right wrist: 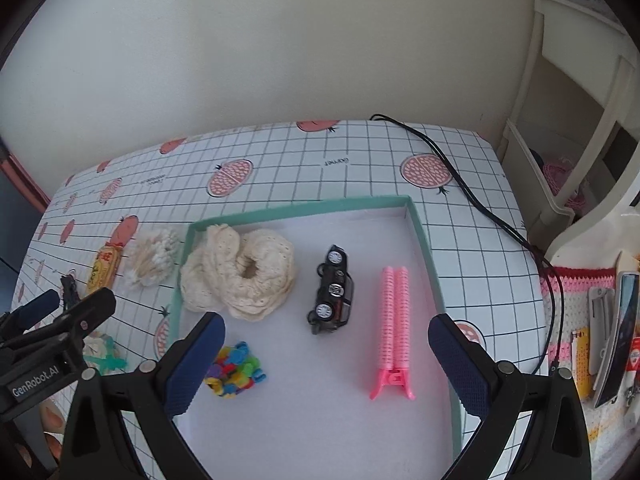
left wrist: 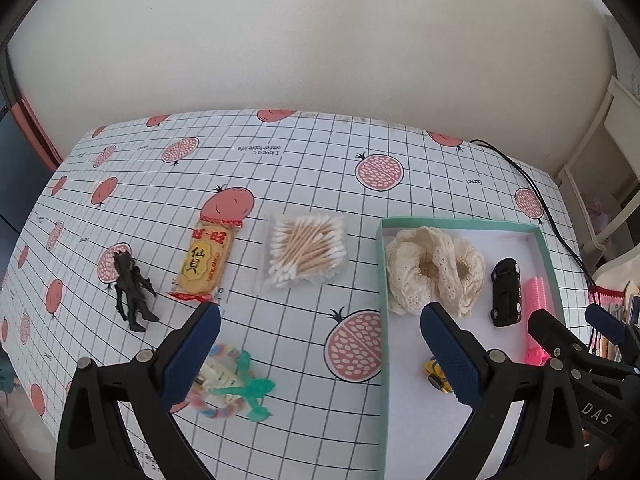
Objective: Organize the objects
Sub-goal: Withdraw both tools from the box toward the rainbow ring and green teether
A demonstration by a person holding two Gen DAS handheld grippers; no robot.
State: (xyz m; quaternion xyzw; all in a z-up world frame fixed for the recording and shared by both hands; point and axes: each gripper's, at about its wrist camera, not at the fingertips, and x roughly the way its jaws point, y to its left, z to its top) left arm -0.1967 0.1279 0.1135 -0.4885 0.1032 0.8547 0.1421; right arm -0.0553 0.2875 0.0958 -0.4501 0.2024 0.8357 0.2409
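Table carries teal-rimmed tray holding, largest first, cream lace scrunchie, pink hair clip, black toy car, coloured bead cluster; left gripper and right gripper jaws spread, empty.

- We see a black cable trailing across the tablecloth (white grid, pomegranate print).
- We see a cream shelf unit at the right.
- A crocheted mat carries a phone.
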